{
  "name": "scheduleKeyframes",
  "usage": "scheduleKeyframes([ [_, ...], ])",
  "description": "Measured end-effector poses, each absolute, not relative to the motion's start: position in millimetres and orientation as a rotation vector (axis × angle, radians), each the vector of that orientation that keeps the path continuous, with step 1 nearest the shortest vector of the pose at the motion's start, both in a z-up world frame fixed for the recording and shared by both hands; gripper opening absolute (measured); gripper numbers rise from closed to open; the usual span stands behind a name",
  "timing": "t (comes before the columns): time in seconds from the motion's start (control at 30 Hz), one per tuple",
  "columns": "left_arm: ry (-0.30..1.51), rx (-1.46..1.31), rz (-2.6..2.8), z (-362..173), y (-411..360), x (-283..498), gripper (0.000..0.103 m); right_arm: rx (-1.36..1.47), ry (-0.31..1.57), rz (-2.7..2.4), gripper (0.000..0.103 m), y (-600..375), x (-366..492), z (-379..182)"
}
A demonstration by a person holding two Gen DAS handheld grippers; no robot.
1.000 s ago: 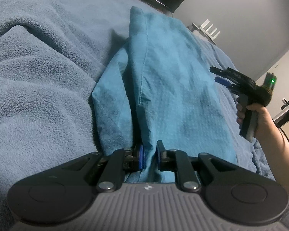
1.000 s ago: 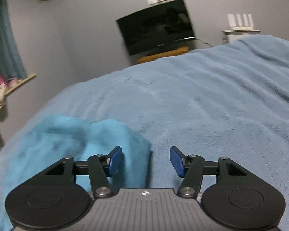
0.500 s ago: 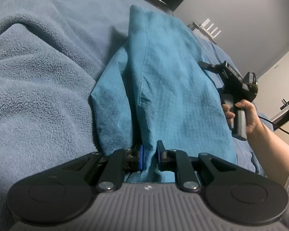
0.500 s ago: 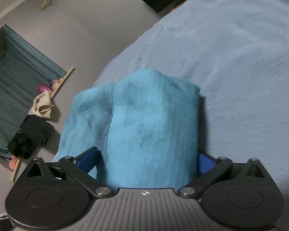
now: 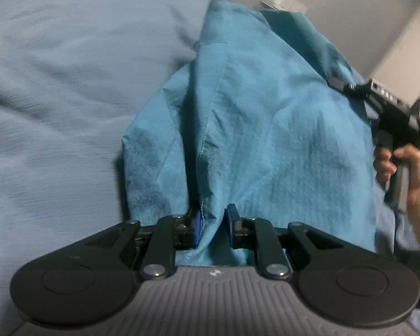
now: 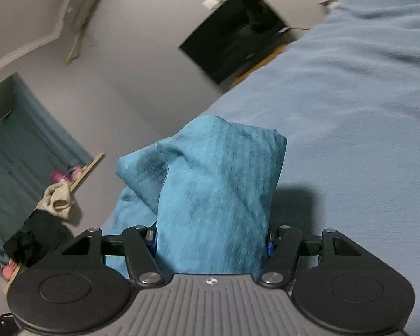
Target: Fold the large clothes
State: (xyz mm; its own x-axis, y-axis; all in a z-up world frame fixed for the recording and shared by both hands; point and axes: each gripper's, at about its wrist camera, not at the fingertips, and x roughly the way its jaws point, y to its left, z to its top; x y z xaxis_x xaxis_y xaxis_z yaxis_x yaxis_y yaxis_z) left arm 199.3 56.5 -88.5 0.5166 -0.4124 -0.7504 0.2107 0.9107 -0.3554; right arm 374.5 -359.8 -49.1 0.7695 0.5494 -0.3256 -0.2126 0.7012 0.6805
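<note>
A large teal garment (image 5: 266, 128) lies lengthwise on a blue fleece blanket (image 5: 70, 89) on the bed. My left gripper (image 5: 213, 225) is shut on the garment's near edge, cloth bunched between the fingers. My right gripper (image 6: 211, 242) is shut on the garment's right edge (image 6: 215, 190), which stands up as a raised wad above the blanket. In the left wrist view the right gripper (image 5: 389, 109) shows at the garment's right side, held by a hand.
The blue blanket (image 6: 350, 112) spreads wide to the right. A dark TV (image 6: 235, 30) hangs on the grey wall. Teal curtains (image 6: 22, 151) and a shelf with clothes (image 6: 50, 204) are at left.
My right gripper came down onto the garment's right edge, closed on it and lifted it. My left gripper kept its hold and moved slightly.
</note>
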Motion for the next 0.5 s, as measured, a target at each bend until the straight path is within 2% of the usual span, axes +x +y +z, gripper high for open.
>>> scheduleKeyframes([
  [0.17,0.986,-0.210,-0.458,-95.4,-15.9,206.7,0.011,0.649,0.519,0.372,0.064,-426.0,350.2,-42.7],
  [0.37,0.971,-0.318,-0.499,-102.7,-34.2,216.8,0.012,0.524,0.449,0.411,0.065,-439.6,391.2,-28.1],
  [0.43,0.948,-0.275,-0.518,-103.5,-41.8,213.4,0.012,0.473,0.432,0.464,0.066,-444.5,406.3,-26.9],
  [0.5,0.937,-0.282,-0.534,-103.7,-40.4,211.8,0.012,0.426,0.447,0.484,0.076,-442.9,421.0,-26.3],
])
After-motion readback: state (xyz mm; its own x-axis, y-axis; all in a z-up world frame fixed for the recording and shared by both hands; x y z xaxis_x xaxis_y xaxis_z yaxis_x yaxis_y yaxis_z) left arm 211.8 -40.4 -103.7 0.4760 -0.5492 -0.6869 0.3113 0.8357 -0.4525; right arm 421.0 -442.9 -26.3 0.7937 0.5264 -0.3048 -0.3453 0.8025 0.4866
